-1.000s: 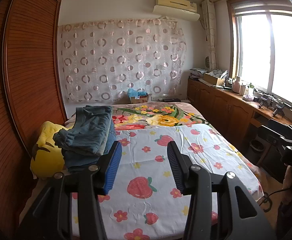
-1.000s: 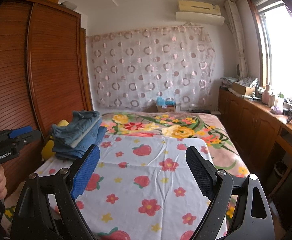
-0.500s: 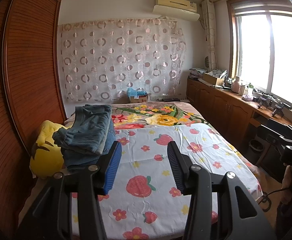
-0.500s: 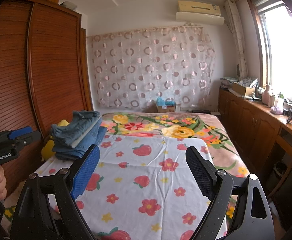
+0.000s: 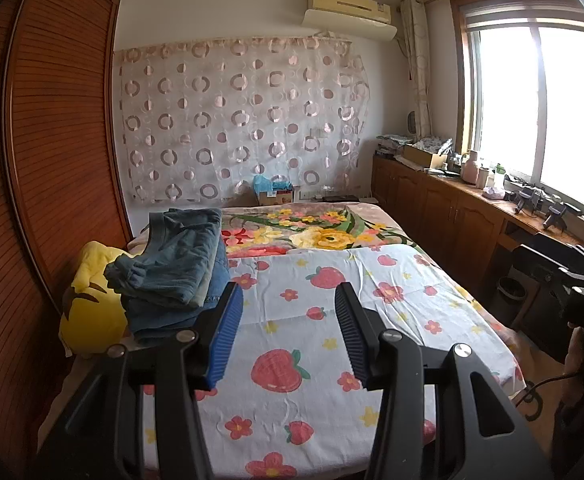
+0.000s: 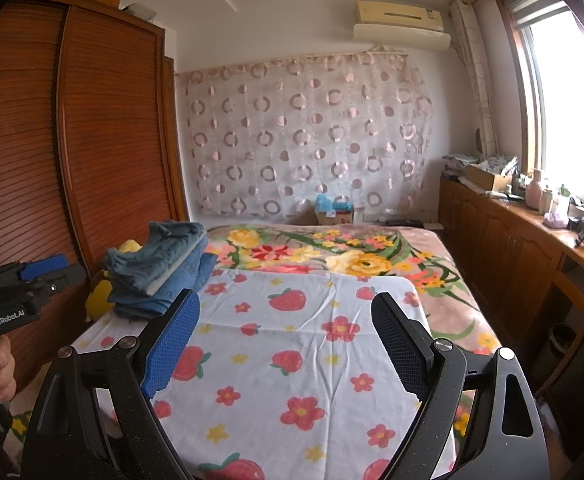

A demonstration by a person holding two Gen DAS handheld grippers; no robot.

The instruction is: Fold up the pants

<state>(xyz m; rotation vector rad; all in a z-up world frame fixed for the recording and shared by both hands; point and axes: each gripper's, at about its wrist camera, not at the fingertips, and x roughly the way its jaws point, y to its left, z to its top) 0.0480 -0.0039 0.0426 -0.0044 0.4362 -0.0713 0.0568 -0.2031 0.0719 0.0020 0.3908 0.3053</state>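
Note:
A stack of folded blue denim pants (image 5: pixel 175 268) (image 6: pixel 159 270) lies on the bed's left side, beside the wardrobe. My left gripper (image 5: pixel 287 304) hovers open over the strawberry-print sheet (image 5: pixel 292 344), just right of the stack, with nothing between its jaws. Wider apart stand the jaws of my right gripper (image 6: pixel 285 314), also open and empty, above the same sheet (image 6: pixel 292 360). The pants sit to its left and slightly beyond. At the left edge of the right wrist view a hand holds the left gripper's body (image 6: pixel 15 292).
A yellow plush (image 5: pixel 87 308) is wedged between the pants and the wooden wardrobe (image 5: pixel 51 160). A floral blanket (image 5: pixel 312 232) covers the far half of the bed. Wooden cabinets (image 5: pixel 444 216) with clutter line the right wall under the window. A cardboard box (image 5: pixel 273 196) stands beyond the bed.

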